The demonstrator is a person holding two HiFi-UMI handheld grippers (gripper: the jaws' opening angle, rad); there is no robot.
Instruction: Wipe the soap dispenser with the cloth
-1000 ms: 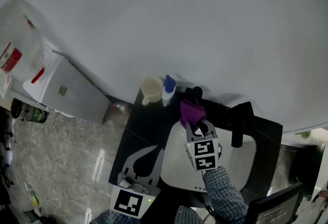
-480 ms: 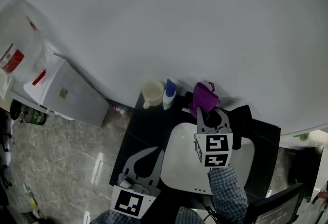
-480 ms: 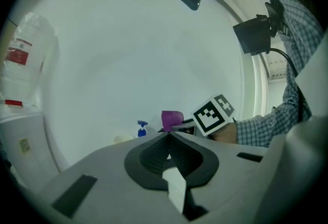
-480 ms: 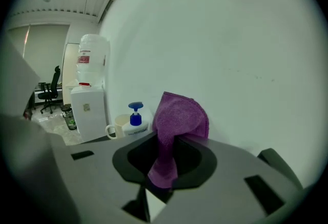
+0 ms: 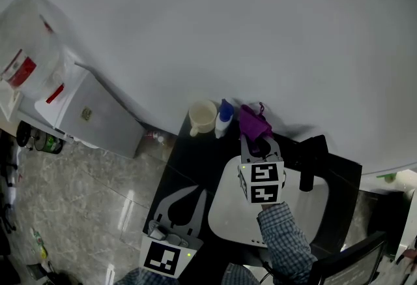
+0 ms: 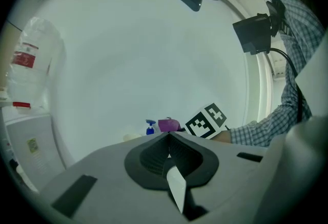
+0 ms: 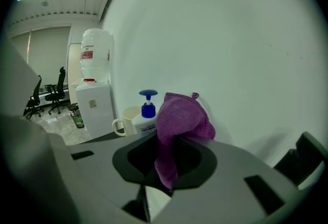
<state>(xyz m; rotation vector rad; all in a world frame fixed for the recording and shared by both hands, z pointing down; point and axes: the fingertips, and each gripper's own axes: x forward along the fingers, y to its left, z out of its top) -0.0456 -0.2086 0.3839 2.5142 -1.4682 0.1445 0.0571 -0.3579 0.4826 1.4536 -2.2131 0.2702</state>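
Purple cloth [image 7: 179, 120] hangs pinched in the jaws of my right gripper [image 5: 255, 142], just right of the soap dispenser [image 5: 225, 119]; my left gripper [image 5: 195, 194] has its jaws closed, empty.

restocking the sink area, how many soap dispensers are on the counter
1. The soap dispenser stands at the wall, between the mug and the cloth held by the right gripper. Another could be hidden behind the cloth.

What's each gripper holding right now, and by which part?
Right gripper grips the purple woven cloth near one end; the rest bunches above the jaws. Left gripper: jaws together, empty.
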